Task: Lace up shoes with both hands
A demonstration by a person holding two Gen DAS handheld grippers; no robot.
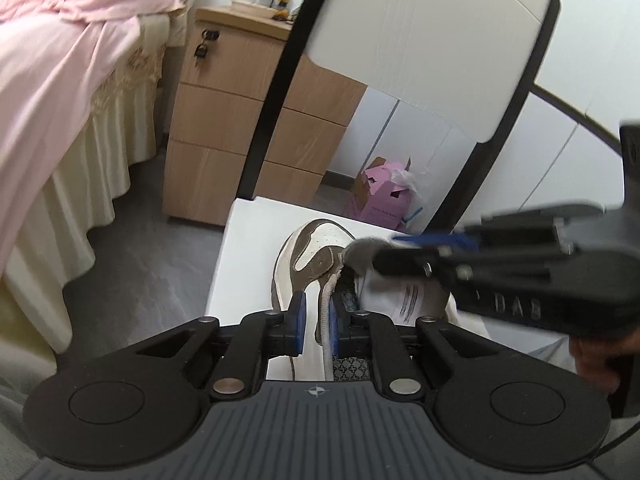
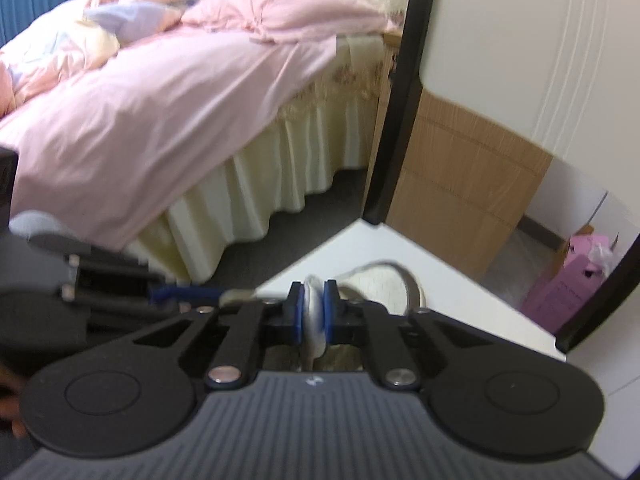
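- Shoe: a brown-and-white sneaker lying on the white seat of a chair, toe pointing away from the left wrist camera, tongue and opening toward it.
- Its off-white lace runs along the eyelet edge toward the left camera and passes between the blue pads of the left gripper.
- The left gripper's jaws stand narrow; the right pad touches the lace, while a small gap shows beside the other pad, so a firm pinch cannot be confirmed.
- In the right wrist view, the right gripper is clamped on a white, blurred strip of the shoe's material, squeezed between its 2 blue pads; whether it is tongue or lace cannot be told.
- From the left camera, the right gripper comes in from the right edge, its tip at the shoe's upper, pinching a grey-white flap there.
- From the right camera, the left gripper enters from the left, blurred, just beside the right one.
- A white label with dark print lies inside the shoe opening.
- The chair's white backrest with black frame rises behind the seat.
- Beyond it: a wooden drawer cabinet with keys hanging in its lock, a pink carton on the floor, and a bed with pink covers and a cream skirt.
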